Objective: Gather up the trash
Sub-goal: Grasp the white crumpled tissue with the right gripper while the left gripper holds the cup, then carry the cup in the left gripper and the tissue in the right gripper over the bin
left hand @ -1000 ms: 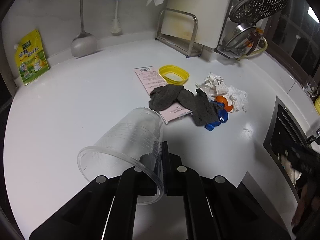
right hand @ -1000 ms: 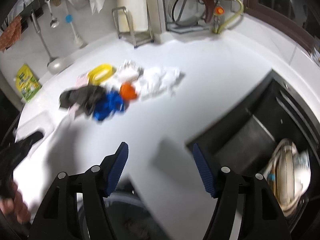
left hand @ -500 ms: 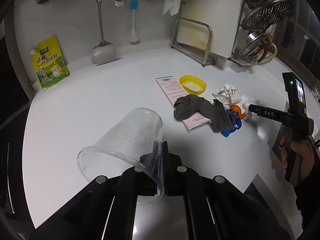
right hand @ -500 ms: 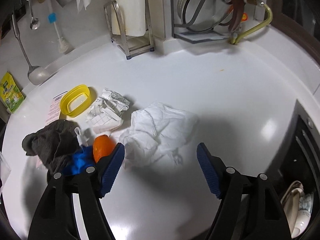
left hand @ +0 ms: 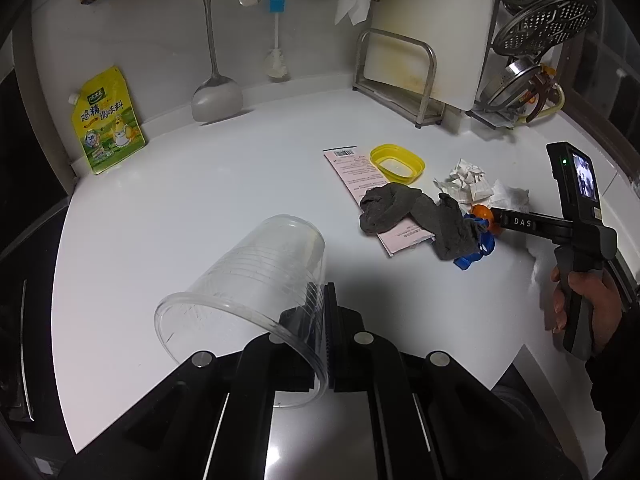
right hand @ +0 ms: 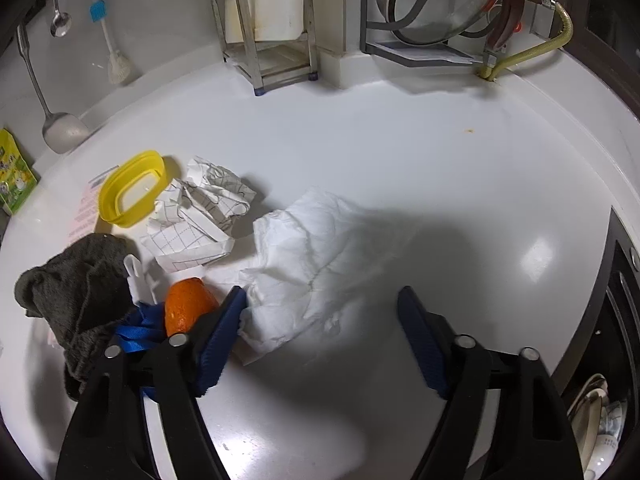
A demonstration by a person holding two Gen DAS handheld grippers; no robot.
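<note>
Left tool [left hand: 326,334]: pressed together on the wall of a clear plastic cup [left hand: 256,280], ribbed and thin, lying tilted with its mouth toward the lower left of the frame.

Right tool [right hand: 320,320]: spread wide, low over the table [right hand: 400,152], its left finger touching a crumpled white tissue [right hand: 316,256], soft and limp.

Trash heap, left of centre in the right wrist view:
- grid-printed paper wad [right hand: 200,220], stiff creases
- orange peel [right hand: 186,306], dimpled
- dark grey sock [right hand: 76,288], knit
- blue strap [right hand: 136,330], partly hidden
- yellow oval lid [right hand: 130,188], glossy

Risks, as judged: the tissue could tear or slip if pinched by one edge; a closing finger might catch the peel too; the cup's slick wall could rotate in the pinch.
</note>
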